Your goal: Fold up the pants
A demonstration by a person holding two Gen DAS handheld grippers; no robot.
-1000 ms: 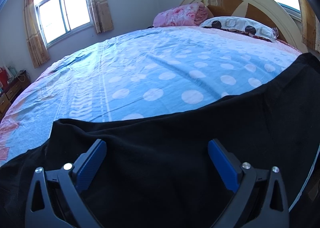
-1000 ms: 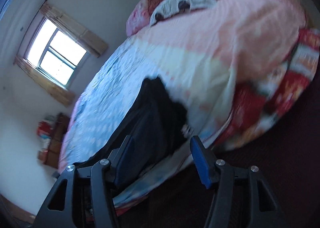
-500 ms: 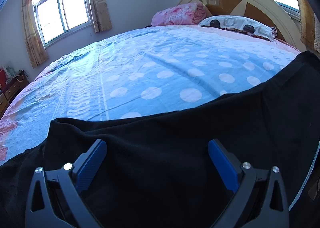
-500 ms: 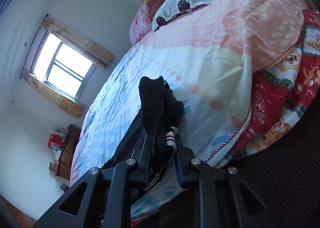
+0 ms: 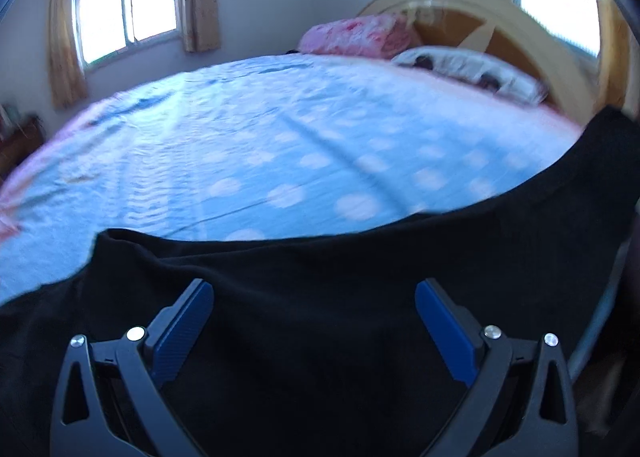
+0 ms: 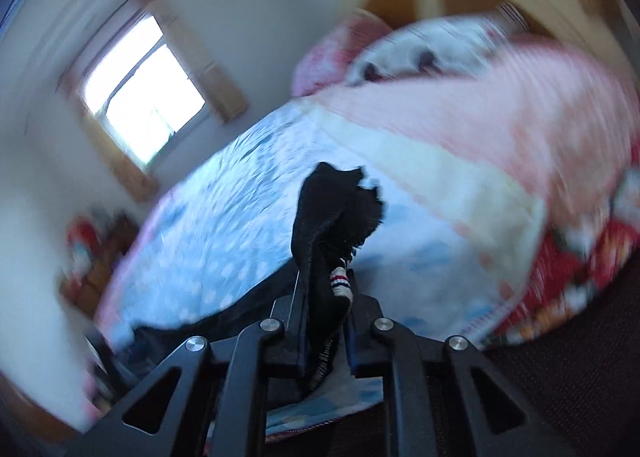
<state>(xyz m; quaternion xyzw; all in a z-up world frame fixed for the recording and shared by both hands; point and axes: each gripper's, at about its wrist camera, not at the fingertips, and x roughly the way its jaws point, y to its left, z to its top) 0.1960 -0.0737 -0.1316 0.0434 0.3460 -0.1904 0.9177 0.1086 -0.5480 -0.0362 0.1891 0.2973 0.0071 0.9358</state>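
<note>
Black pants (image 5: pixel 360 249) lie spread across the near edge of the bed in the left wrist view. My left gripper (image 5: pixel 313 289) hovers low over that cloth, its blue pads wide apart and nothing pinched between them. In the right wrist view, one bunched end of the pants (image 6: pixel 324 201) sticks up out of my right gripper (image 6: pixel 325 289). Its jaws are closing and the pads press on the cloth. A small striped tag (image 6: pixel 340 283) shows at the grip. The remaining cloth trails down to the left, off the bed's side.
The bed carries a blue sheet with white dots (image 5: pixel 240 145), a pink folded quilt (image 5: pixel 356 37) and a patterned pillow (image 5: pixel 472 71) by the wooden headboard (image 5: pixel 480 13). A window (image 5: pixel 128 5) is on the far wall. Dark floor (image 6: pixel 560 377) lies beside the bed.
The right gripper went from open to closed on the end of the pants, then lifted it while rolling. The left gripper stayed open over the cloth and turned slightly.
</note>
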